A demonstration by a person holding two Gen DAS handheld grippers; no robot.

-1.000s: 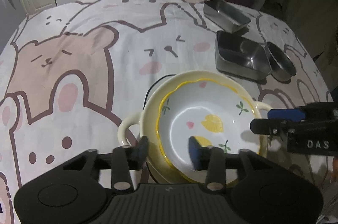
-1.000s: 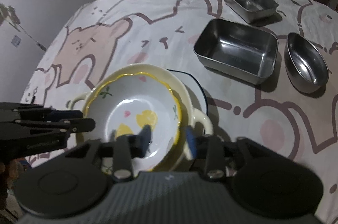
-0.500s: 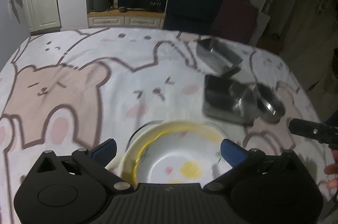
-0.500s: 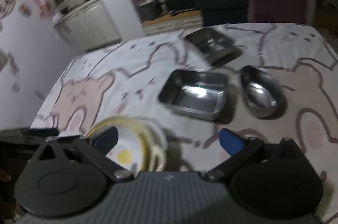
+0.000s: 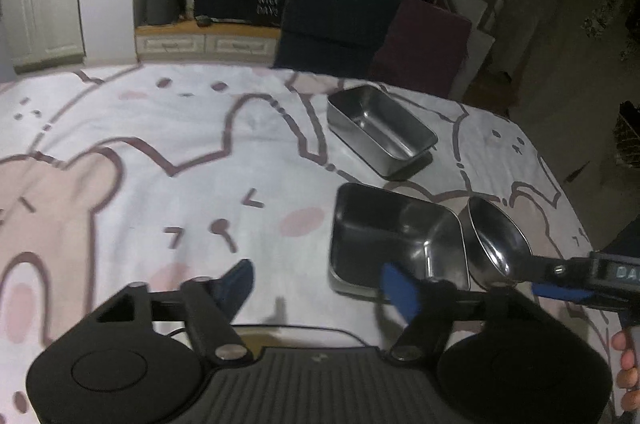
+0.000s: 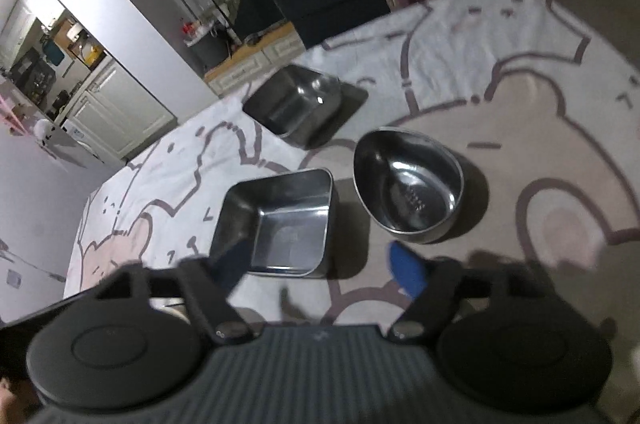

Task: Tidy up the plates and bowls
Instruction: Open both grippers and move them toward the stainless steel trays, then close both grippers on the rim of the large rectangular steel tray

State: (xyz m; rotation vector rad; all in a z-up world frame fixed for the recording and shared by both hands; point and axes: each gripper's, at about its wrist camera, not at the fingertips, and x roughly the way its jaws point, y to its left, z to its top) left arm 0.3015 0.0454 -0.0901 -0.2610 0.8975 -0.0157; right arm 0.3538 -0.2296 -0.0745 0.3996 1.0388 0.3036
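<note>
Three steel dishes stand on the bear-print tablecloth. A square steel tray [image 5: 394,236] [image 6: 276,222] is nearest, an oval steel bowl [image 5: 496,244] [image 6: 408,190] sits to its right, and a smaller rectangular steel tray [image 5: 380,132] [image 6: 294,104] lies farther back. My left gripper [image 5: 320,290] is open and empty, just short of the square tray. My right gripper [image 6: 316,272] is open and empty, in front of the square tray and oval bowl; it shows in the left wrist view [image 5: 560,278] beside the oval bowl. Only a thin rim of the ceramic bowl stack [image 5: 296,332] shows under my left gripper.
The tablecloth [image 5: 140,184] covers the table. Dark and maroon chairs [image 5: 340,24] stand at the far edge, with white cabinets [image 5: 36,12] and shelves beyond. The table's right edge [image 5: 560,176] is near the steel dishes.
Both grippers have opened, let go of the yellow-rimmed ceramic bowl stack, and lifted and swung toward the steel dishes. The stack has dropped almost out of view.
</note>
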